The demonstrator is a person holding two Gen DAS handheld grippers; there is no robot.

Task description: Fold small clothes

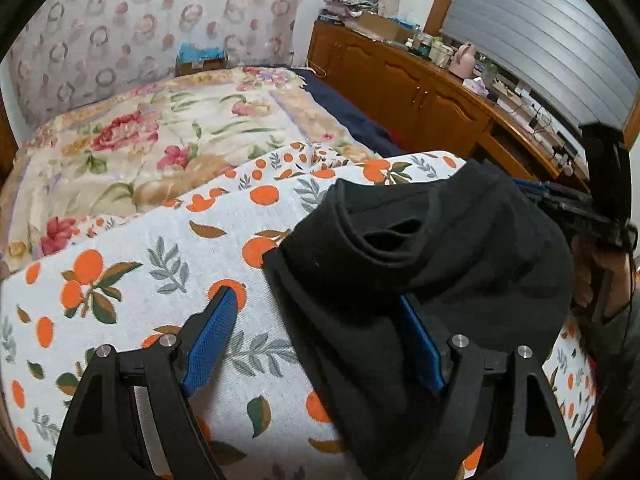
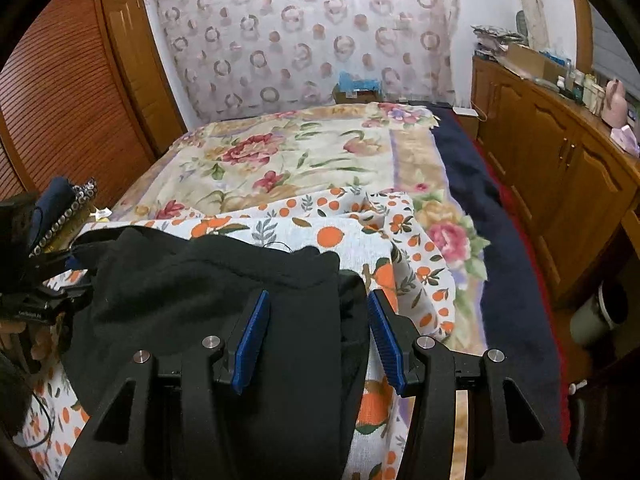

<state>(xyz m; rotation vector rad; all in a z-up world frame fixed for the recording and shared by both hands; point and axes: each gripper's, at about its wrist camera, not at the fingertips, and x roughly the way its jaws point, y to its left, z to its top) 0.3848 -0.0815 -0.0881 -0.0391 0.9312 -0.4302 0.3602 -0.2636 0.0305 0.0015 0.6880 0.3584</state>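
A small black garment point(image 1: 440, 240) lies bunched on an orange-print cloth point(image 1: 140, 240) spread over the bed. My left gripper point(image 1: 320, 320) is open at the garment's left edge. Its left pad point(image 1: 212, 340) rests bare over the print cloth, and black fabric drapes over the tip of the other finger. In the right wrist view the black garment point(image 2: 200, 280) runs between the fingers of my right gripper point(image 2: 318, 336), which is open, with a gap at the right pad point(image 2: 386, 340). Each view also shows the opposite gripper: the right gripper point(image 1: 576, 208) and the left gripper point(image 2: 36, 280).
Beyond the orange-print cloth point(image 2: 328, 236), a floral blanket point(image 2: 300, 152) covers the bed, with a navy blanket point(image 2: 480, 184) along its right side. A wooden cabinet point(image 2: 560, 168) with clutter on top runs down the right. A slatted wardrobe point(image 2: 60, 100) stands at left. A bin point(image 2: 600, 312) sits on the floor.
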